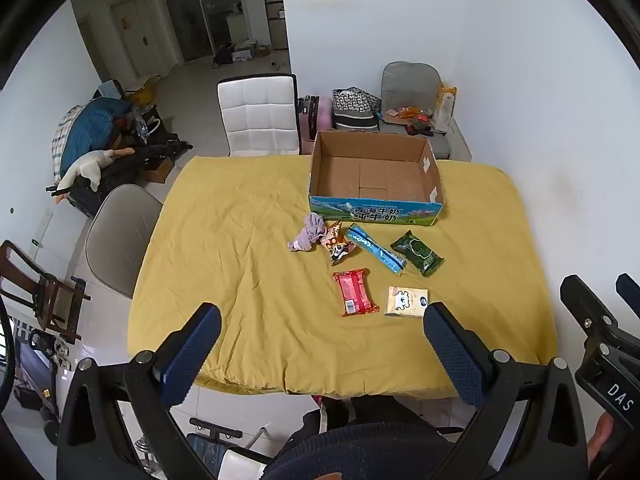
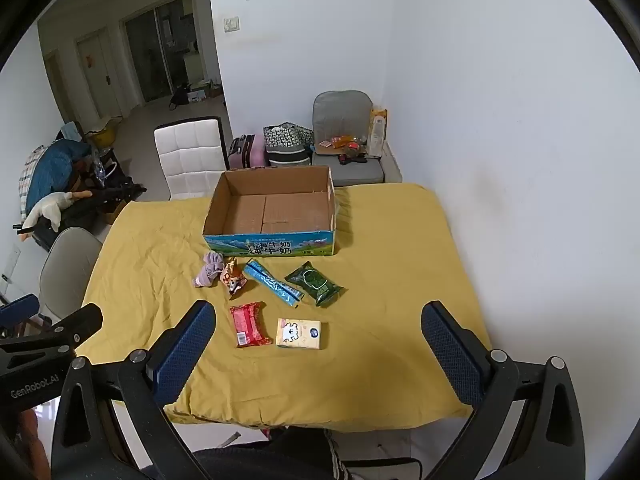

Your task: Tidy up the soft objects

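Note:
An open cardboard box point(image 1: 434, 178) point(image 2: 216, 208) stands empty at the far side of the yellow-covered table point(image 1: 240, 260) point(image 2: 400, 260). In front of it lie a purple sock point(image 1: 308, 234) point(image 2: 209, 270), an orange patterned packet point(image 1: 338, 246) point(image 2: 233, 278), a blue pouch point(image 1: 374, 248) point(image 2: 272, 284), a green wipes pack point(image 1: 418, 254) point(image 2: 316, 280), a red packet point(image 1: 354, 292) point(image 2: 249, 324) and a pale tissue pack point(image 1: 406, 301) point(image 2: 300, 333). My left gripper point(image 1: 322, 322) and my right gripper point(image 2: 318, 318) are both open and empty, held above the table's near edge.
A white chair point(image 1: 258, 114) point(image 2: 190, 156) and a beige chair point(image 1: 120, 232) point(image 2: 68, 268) stand at the table's far and left sides. A grey seat point(image 1: 408, 92) with clutter, bags and a pink suitcase point(image 2: 244, 152) sit behind the box. A white wall runs along the right.

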A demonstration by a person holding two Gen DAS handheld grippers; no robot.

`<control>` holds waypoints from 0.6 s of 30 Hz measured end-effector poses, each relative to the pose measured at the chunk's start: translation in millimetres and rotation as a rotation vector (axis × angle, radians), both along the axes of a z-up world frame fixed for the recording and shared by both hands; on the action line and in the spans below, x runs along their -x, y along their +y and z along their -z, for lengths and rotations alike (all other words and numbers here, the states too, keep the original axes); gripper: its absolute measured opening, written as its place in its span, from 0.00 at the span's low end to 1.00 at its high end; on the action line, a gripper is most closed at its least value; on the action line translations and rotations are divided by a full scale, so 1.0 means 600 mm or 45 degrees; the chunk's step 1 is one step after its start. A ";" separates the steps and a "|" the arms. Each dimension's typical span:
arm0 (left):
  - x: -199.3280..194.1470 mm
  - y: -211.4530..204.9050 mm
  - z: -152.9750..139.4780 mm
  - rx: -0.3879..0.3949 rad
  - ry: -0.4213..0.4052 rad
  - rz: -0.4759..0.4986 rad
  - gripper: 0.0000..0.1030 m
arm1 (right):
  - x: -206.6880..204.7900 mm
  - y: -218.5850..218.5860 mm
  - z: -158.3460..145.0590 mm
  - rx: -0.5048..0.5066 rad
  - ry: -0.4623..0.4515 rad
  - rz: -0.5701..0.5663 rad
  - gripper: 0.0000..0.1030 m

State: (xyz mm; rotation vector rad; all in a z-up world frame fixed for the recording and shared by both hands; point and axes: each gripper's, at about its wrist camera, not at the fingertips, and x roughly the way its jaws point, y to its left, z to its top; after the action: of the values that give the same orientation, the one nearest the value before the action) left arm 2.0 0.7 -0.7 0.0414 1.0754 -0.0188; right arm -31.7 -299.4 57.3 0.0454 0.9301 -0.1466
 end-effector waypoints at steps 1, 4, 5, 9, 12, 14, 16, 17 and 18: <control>-0.002 0.001 0.000 0.000 -0.003 -0.002 1.00 | -0.001 0.001 0.001 0.002 0.003 -0.001 1.00; -0.002 -0.006 0.005 -0.006 -0.009 -0.002 1.00 | 0.002 0.003 0.000 0.008 -0.027 -0.003 1.00; -0.002 -0.006 0.001 -0.002 -0.005 0.001 1.00 | 0.002 0.003 0.000 0.007 -0.027 0.001 1.00; -0.002 -0.012 -0.002 -0.006 -0.014 0.002 1.00 | 0.003 0.005 0.005 0.000 -0.021 0.001 1.00; 0.003 -0.012 0.002 -0.008 -0.025 -0.001 1.00 | 0.006 0.006 0.007 0.000 -0.026 -0.002 1.00; 0.007 -0.009 -0.002 -0.004 -0.031 -0.008 1.00 | 0.009 0.013 0.011 0.002 -0.033 -0.001 1.00; 0.006 -0.008 -0.005 -0.002 -0.035 -0.012 1.00 | 0.010 0.010 0.011 0.001 -0.040 0.000 1.00; 0.010 -0.005 -0.006 0.001 -0.041 -0.013 1.00 | 0.012 0.005 0.001 -0.002 -0.042 -0.003 1.00; 0.011 -0.005 -0.006 -0.003 -0.044 -0.013 1.00 | 0.013 0.005 0.002 0.001 -0.043 -0.002 1.00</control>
State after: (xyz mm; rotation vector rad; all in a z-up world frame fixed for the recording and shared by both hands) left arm -4.7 -2.5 3.1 0.0384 1.0414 -0.0071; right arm -39.5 -296.2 56.3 0.0467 0.8962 -0.1445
